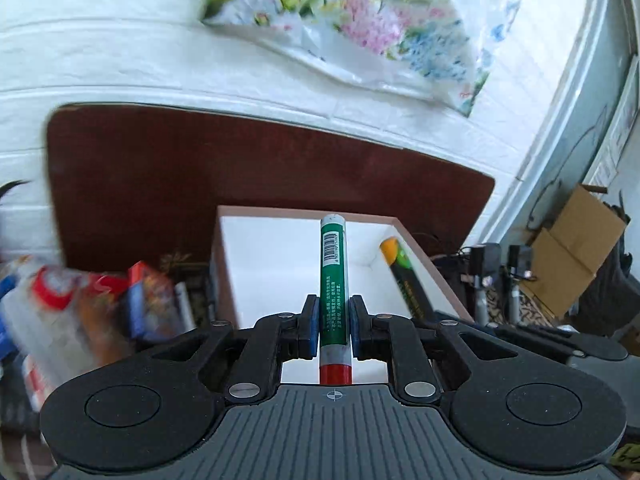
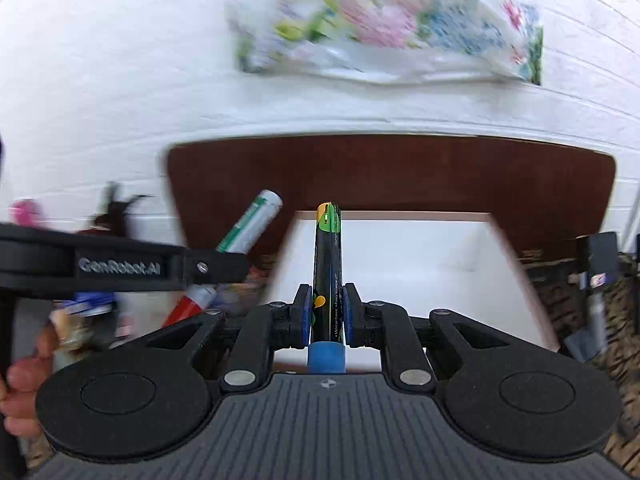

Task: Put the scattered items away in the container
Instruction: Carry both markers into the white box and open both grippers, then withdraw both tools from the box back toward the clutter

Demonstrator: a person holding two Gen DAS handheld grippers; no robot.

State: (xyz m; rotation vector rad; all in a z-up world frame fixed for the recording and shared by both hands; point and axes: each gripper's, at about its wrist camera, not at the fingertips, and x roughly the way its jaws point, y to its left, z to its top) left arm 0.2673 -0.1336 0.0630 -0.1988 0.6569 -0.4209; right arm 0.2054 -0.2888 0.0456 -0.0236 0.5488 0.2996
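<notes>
My left gripper (image 1: 334,322) is shut on a green tube with a red cap (image 1: 334,280), which points forward over the white-lined box (image 1: 280,264). My right gripper (image 2: 328,314) is shut on a black tube with a blue cap and orange-green tip (image 2: 329,264), held above the same box (image 2: 420,256). In the right wrist view the left gripper (image 2: 216,264) shows at the left with the green tube (image 2: 250,228) tilted up in it. The black tube (image 1: 404,276) appears at the box's right side in the left wrist view.
The box sits on a dark brown table (image 1: 240,168) against a white wall. Blurred packets and bottles (image 1: 80,308) lie left of the box. A floral plastic bag (image 1: 360,28) hangs on the wall. Cardboard boxes (image 1: 576,248) and stands crowd the right. A hand (image 2: 24,380) grips the left handle.
</notes>
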